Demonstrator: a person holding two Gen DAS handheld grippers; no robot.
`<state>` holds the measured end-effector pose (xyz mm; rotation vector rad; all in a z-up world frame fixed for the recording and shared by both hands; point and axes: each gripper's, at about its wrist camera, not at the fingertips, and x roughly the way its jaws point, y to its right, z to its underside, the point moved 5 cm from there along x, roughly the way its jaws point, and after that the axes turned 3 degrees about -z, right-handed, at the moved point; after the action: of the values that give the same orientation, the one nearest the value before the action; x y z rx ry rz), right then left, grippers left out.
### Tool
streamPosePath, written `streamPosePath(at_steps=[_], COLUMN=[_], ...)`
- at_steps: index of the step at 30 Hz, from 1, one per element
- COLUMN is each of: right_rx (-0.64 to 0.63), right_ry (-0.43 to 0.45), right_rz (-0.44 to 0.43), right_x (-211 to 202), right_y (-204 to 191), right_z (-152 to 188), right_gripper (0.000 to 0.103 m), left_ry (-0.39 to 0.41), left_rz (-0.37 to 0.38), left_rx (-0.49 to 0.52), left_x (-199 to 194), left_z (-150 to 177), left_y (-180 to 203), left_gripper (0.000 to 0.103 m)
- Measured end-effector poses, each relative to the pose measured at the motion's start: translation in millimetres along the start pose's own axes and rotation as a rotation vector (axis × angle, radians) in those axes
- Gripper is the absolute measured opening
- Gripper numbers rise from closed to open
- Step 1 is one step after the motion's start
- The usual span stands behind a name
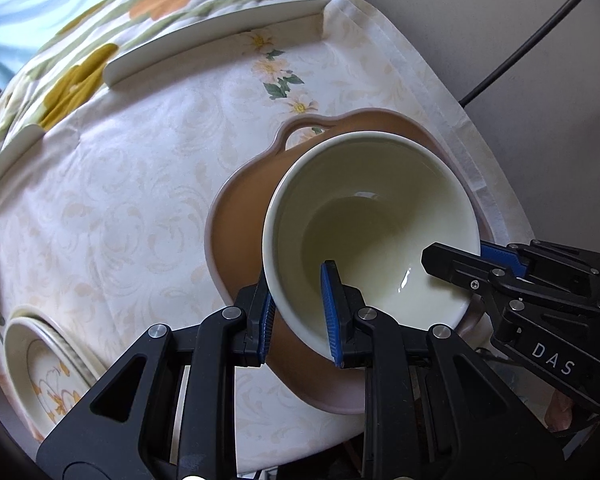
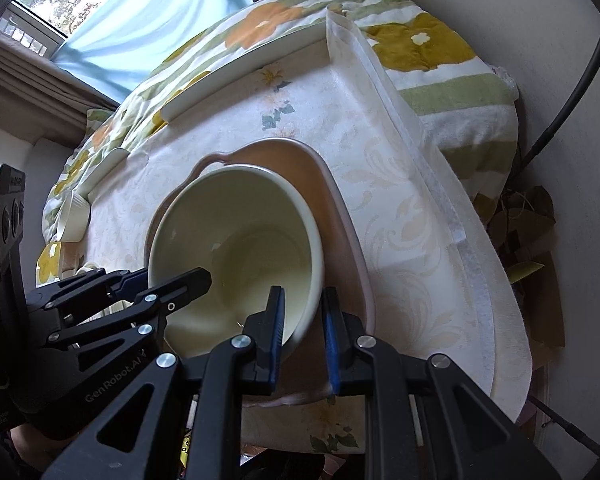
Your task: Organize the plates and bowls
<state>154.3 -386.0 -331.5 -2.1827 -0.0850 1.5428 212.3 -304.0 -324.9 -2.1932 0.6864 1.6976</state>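
A cream bowl (image 1: 372,232) (image 2: 236,248) sits tilted over a brown tray (image 1: 240,216) (image 2: 340,208) with a loop handle, on the pale tablecloth. My left gripper (image 1: 300,316) is shut on the bowl's near rim, one blue pad inside and one outside. The right gripper (image 2: 304,320) pinches the rim on the opposite side in the same way. Each gripper also shows in the other's view: the right gripper (image 1: 476,254) at the bowl's right edge, the left gripper (image 2: 156,278) at its left edge. Whether the bowl's base touches the tray is hidden.
Stacked patterned plates (image 1: 48,372) lie at the table's near left. A small white ribbed cup (image 2: 74,216) stands at the far left edge. Floral bedding (image 2: 268,20) lies beyond the table. A wall and a black cable (image 1: 520,48) are to the right, with a potted plant (image 2: 524,216) below.
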Motion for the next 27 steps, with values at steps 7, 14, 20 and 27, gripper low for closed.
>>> streamPosePath(at_steps=[7, 14, 20, 27], right_rx=[0.003, 0.012, 0.029, 0.019], right_ry=[0.002, 0.016, 0.031, 0.108], right_rz=[0.016, 0.015, -0.011, -0.011], right_x=[-1, -8, -25, -72], right_y=[-3, -3, -2, 8], right_z=[2, 2, 2, -1], right_gripper=[0.017, 0.017, 0.017, 0.017], left_ry=[-0.006, -0.012, 0.025, 0.079], left_rz=[-0.045, -0.078, -0.073, -0.051], left_rx=[0.037, 0.039, 0.054, 0.005], left_x=[1, -2, -19, -52], left_z=[-1, -1, -2, -1], left_y=[4, 4, 10, 6], left_gripper=[0.019, 0.021, 0.058, 0.069])
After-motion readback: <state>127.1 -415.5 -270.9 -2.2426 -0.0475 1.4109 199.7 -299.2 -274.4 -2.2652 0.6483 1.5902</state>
